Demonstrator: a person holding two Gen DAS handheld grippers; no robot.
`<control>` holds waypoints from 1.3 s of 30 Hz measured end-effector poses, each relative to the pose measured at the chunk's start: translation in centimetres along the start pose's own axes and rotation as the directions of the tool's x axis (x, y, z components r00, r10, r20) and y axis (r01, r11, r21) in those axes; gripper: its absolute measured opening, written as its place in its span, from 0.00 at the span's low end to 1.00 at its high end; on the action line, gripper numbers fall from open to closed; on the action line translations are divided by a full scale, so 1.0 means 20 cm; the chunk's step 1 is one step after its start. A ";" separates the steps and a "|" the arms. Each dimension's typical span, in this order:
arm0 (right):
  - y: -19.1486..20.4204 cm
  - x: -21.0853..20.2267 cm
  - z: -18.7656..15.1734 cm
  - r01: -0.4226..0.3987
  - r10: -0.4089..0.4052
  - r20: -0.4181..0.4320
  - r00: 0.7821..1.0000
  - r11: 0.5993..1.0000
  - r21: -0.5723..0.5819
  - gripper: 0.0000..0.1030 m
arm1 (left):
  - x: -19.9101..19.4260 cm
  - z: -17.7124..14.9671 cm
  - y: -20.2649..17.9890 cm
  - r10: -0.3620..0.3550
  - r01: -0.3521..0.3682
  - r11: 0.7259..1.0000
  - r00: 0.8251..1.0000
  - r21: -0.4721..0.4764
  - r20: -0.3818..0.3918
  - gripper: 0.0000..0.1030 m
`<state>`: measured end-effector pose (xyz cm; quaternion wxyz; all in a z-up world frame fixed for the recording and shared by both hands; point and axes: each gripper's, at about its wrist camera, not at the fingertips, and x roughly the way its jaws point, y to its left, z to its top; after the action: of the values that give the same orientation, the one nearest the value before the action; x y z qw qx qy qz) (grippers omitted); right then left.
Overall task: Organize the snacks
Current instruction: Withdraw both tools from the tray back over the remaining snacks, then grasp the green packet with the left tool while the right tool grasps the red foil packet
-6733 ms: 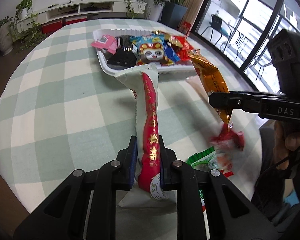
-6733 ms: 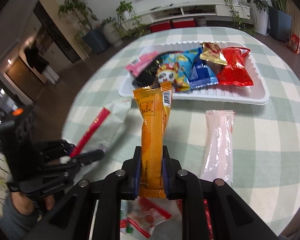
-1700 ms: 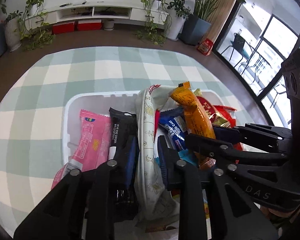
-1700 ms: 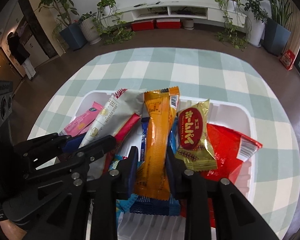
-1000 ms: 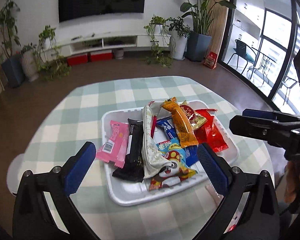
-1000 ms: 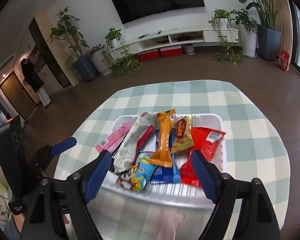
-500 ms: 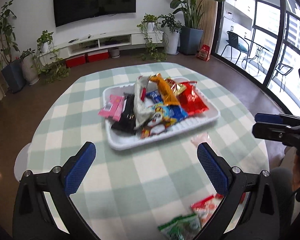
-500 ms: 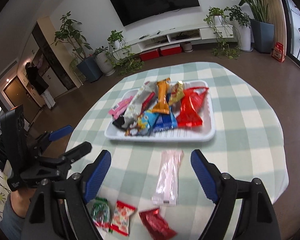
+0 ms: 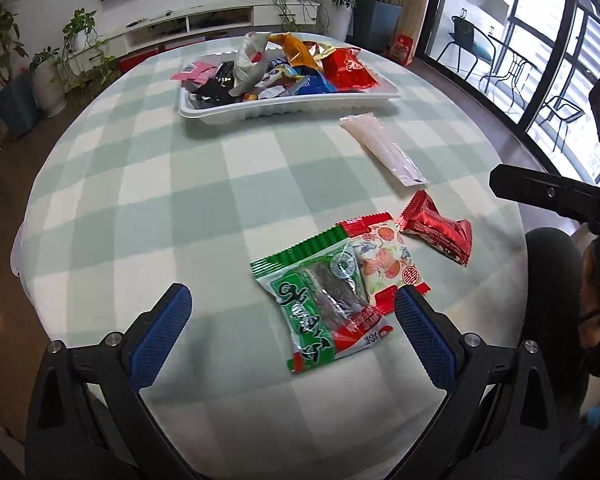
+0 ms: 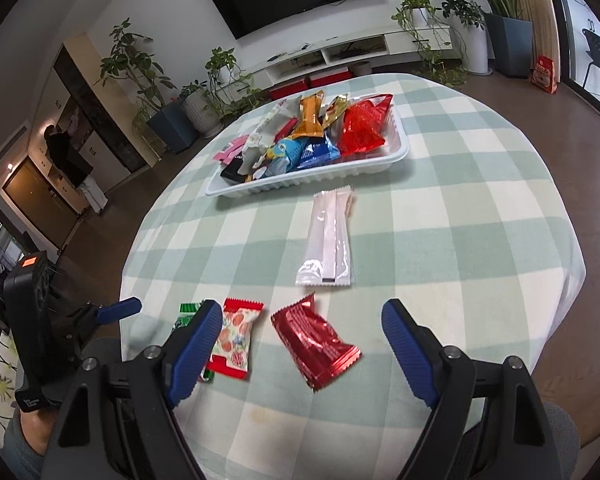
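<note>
A white tray (image 9: 284, 109) (image 10: 320, 178) full of snack packs stands at the far side of the checked table. Near the front edge lie a green pack (image 9: 312, 312), a white-and-red pack (image 9: 384, 258) (image 10: 234, 338) partly under it, and a red foil pack (image 9: 436, 228) (image 10: 314, 342). A long pale pink pack (image 9: 382, 150) (image 10: 330, 240) lies between them and the tray. My left gripper (image 9: 292, 326) is open and empty, low over the green pack. My right gripper (image 10: 302, 354) is open and empty, low over the red foil pack.
The round table's front edge (image 10: 340, 440) is close below both grippers. The right gripper (image 9: 552, 196) shows at the right of the left wrist view, the left gripper (image 10: 100, 314) at the left of the right wrist view. Plants and a TV stand behind.
Both grippers let go of their packs in the tray, opened wide, and drew back and down toward the loose packs at the table's front edge.
</note>
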<state>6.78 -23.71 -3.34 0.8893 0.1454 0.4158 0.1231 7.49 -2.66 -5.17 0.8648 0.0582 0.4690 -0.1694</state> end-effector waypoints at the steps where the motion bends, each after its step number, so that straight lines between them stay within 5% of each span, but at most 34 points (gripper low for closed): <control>1: 0.00 0.00 -0.02 -0.003 0.003 -0.001 1.000 1.000 0.000 0.82 | 0.01 0.00 -0.01 0.008 -0.008 1.000 1.000 0.004 0.000 1.00; 14: 0.00 0.04 -0.10 -0.019 0.019 -0.041 0.999 1.000 -0.006 0.82 | 0.13 0.01 0.10 0.072 -0.076 0.996 0.994 -0.050 -0.078 1.00; 19: 0.01 0.06 -0.11 -0.018 0.017 -0.056 0.998 1.000 -0.013 0.82 | 0.11 0.06 0.08 0.064 -0.065 0.998 0.997 -0.023 -0.047 1.00; 25: 0.03 0.08 -0.12 -0.018 0.017 -0.065 0.998 0.999 -0.026 0.82 | 0.19 0.06 0.09 0.047 -0.047 0.999 0.993 0.003 -0.104 0.97; 34: 0.05 0.12 -0.12 -0.020 0.015 -0.092 0.996 0.999 -0.047 0.82 | 0.18 0.07 0.13 0.005 -0.003 1.000 0.996 0.015 -0.090 0.48; 39: 0.06 0.13 -0.13 0.000 -0.008 -0.098 0.995 0.997 -0.075 0.81 | 0.17 0.08 0.15 -0.035 0.036 0.999 0.996 0.012 -0.079 0.32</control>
<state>6.33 -21.27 -6.30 0.8728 0.1048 0.4545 0.1438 11.46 -1.03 -7.28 0.8421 0.0622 0.5026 -0.1853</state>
